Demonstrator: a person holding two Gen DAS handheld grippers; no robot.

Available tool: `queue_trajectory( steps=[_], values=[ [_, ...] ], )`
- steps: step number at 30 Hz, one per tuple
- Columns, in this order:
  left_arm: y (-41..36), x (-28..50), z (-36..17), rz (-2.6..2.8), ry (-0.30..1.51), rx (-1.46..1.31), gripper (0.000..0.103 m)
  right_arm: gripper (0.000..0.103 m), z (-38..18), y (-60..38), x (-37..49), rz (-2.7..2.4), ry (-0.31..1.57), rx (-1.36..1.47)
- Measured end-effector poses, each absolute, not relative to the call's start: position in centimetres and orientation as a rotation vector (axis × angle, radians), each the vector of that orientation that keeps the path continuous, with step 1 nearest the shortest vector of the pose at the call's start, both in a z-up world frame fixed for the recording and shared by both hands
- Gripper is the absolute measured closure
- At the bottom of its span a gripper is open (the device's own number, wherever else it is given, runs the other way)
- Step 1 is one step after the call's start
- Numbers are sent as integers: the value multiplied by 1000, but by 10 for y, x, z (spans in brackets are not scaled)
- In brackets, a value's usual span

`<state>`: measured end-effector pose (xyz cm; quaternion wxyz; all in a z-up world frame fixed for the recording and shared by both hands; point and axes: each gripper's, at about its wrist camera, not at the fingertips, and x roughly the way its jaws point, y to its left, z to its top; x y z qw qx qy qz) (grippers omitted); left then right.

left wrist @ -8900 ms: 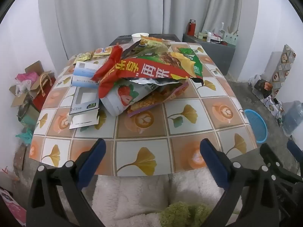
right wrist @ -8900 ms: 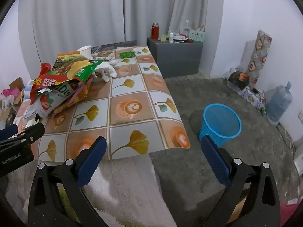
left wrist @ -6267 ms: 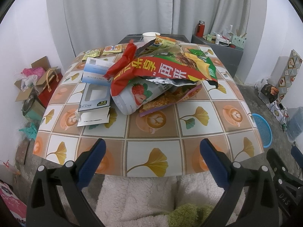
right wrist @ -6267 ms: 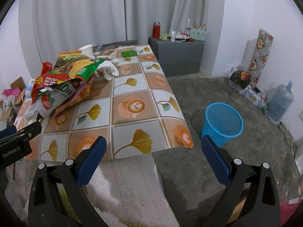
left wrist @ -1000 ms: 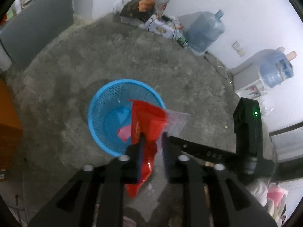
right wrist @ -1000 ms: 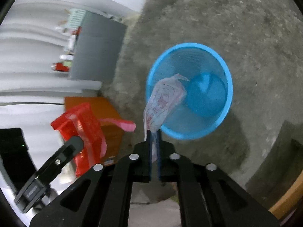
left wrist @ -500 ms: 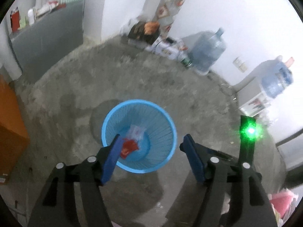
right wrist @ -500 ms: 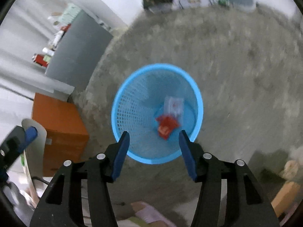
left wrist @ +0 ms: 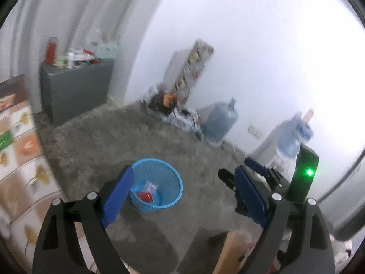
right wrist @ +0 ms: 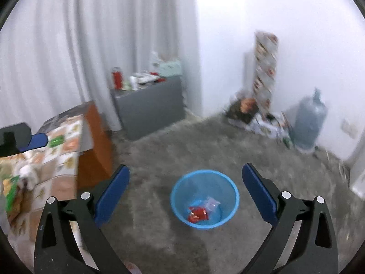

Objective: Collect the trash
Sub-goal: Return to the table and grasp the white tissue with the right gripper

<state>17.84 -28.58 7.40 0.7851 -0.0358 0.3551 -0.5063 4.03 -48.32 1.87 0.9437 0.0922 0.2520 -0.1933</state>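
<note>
The blue mesh basket stands on the grey floor below and ahead of both grippers. A red wrapper and a clear wrapper lie at its bottom, and the left wrist view shows the same basket, red wrapper and clear wrapper. My left gripper hangs above the basket, its jaws opening with nothing between them. My right gripper is also opening and empty. More trash, a green packet among it, lies on the patterned table at the left.
A grey cabinet with bottles stands by the curtain. A water jug, a tall patterned box and clutter line the far wall. A cardboard box sits near the bottom of the left wrist view.
Both grippers let go: the red and clear wrappers fell into the basket. The jaws spread wide, and both hands rose and tipped up from looking down into the basket.
</note>
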Motion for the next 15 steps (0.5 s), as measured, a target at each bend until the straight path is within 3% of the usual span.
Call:
queue_trajectory(
  steps=[8, 15],
  values=[
    [-148, 153, 103, -942, 653, -190, 10, 8, 75, -404, 29, -210, 381, 86],
    [9, 153, 118, -715, 570, -296, 6, 8, 104, -363, 57, 49, 405, 168]
  ],
)
